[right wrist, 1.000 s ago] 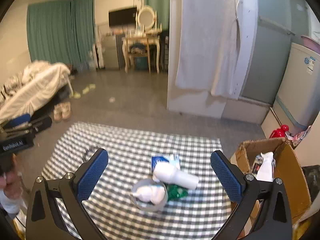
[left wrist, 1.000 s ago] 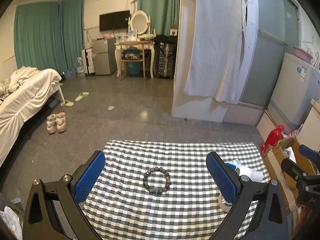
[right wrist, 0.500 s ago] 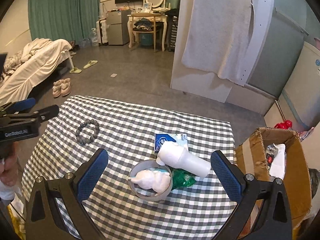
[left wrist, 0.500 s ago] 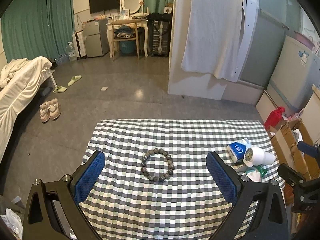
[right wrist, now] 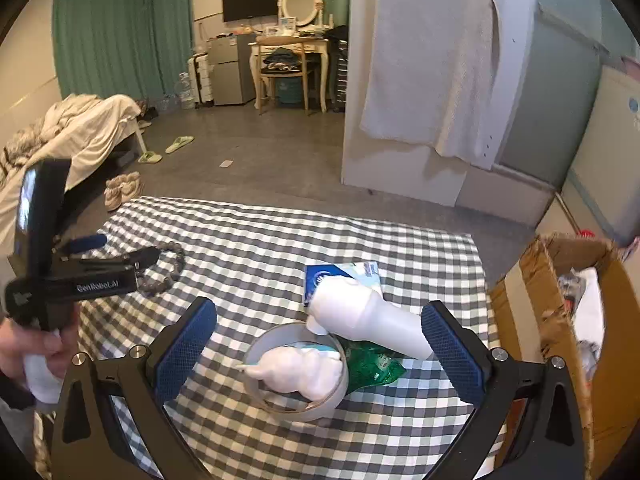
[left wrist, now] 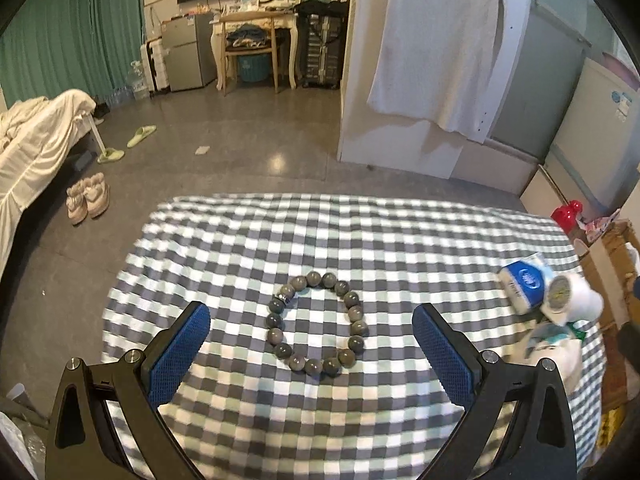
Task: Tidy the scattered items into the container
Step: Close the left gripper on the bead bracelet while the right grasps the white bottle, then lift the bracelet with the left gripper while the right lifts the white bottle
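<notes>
Checkered tablecloth holds a bracelet mid-frame, untouched. Both grippers, left and right, gape empty (nothing tidied yet, seemingly).

Home bedroom — bed, dressing table

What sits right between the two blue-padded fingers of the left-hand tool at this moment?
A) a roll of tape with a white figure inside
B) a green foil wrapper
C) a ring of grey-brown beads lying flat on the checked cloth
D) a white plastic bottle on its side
C: in the left wrist view the ring of grey-brown beads lies flat on the checked cloth, between the open fingers of the left gripper, untouched.
</notes>
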`<state>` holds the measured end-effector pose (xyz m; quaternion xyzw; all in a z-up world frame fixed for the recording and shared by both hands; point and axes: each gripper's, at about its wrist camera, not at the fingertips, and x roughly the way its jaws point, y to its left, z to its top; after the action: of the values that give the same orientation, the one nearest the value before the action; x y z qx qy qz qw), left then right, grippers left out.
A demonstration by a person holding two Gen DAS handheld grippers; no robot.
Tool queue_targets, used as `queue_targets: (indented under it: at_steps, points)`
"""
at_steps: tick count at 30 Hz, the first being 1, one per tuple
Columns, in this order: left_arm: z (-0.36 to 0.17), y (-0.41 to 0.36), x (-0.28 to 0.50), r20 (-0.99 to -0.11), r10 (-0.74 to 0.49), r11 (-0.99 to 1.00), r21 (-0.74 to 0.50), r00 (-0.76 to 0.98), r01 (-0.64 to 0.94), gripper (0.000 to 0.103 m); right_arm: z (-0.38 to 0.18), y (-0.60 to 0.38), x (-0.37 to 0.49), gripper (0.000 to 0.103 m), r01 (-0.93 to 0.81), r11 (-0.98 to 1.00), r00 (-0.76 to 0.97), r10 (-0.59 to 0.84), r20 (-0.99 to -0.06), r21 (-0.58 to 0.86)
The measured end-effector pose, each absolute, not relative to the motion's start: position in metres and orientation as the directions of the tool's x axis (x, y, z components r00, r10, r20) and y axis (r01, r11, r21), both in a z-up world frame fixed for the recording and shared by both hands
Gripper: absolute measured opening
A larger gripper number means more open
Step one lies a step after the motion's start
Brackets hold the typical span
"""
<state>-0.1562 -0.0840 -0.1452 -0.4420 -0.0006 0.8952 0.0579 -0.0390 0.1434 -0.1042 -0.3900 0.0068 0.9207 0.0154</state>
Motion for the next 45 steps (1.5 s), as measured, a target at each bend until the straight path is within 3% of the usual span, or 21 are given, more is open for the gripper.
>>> queue_targets:
  at_steps: [12, 18, 21, 25, 27, 34, 45]
  points:
    - [-0.189, -0.078, -0.171, -0.808, 0.089, -0.994, -0.034, -0.582, -0.105, 0.103, -0.132, 0.158, -0.054, 0.103, -0.071, -0.997, -0.666, 0.034, -0.745, 0.017]
    - [-0.194, -0.074, -0.174, -0.805, 0.082, -0.992, -0.012, -0.587, -0.122, 0.095, -0.141, 0.163, -0.058, 0.103, -0.072, -0.996, -0.663, 0.016, -0.749, 0.043]
    - [-0.193, -0.074, -0.172, -0.797, 0.083, -0.992, -0.011, -0.598, -0.123, 0.079, -0.145, 0.165, -0.060, 0.103, -0.077, -0.996, -0.666, 0.019, -0.746, 0.043]
    - [-0.189, -0.068, -0.168, -0.778, 0.089, -0.989, 0.003, -0.622, -0.146, 0.035, -0.148, 0.164, -0.063, 0.103, -0.089, -0.995, -0.663, 0.031, -0.748, 0.038]
    - [-0.188, -0.064, -0.165, -0.771, 0.083, -0.989, 0.015, -0.632, -0.149, 0.024, -0.149, 0.165, -0.065, 0.103, -0.105, -0.994, -0.657, 0.050, -0.752, 0.025]
    - [-0.188, -0.069, -0.163, -0.769, 0.108, -0.989, -0.020, -0.631, -0.145, 0.023, -0.157, 0.177, -0.076, 0.103, -0.210, -0.978, -0.622, 0.142, -0.770, -0.012]
    - [-0.188, -0.071, -0.162, -0.767, 0.110, -0.989, -0.020, -0.633, -0.147, 0.023, -0.175, 0.185, -0.101, 0.103, -0.263, -0.965, -0.568, 0.152, -0.809, 0.004]
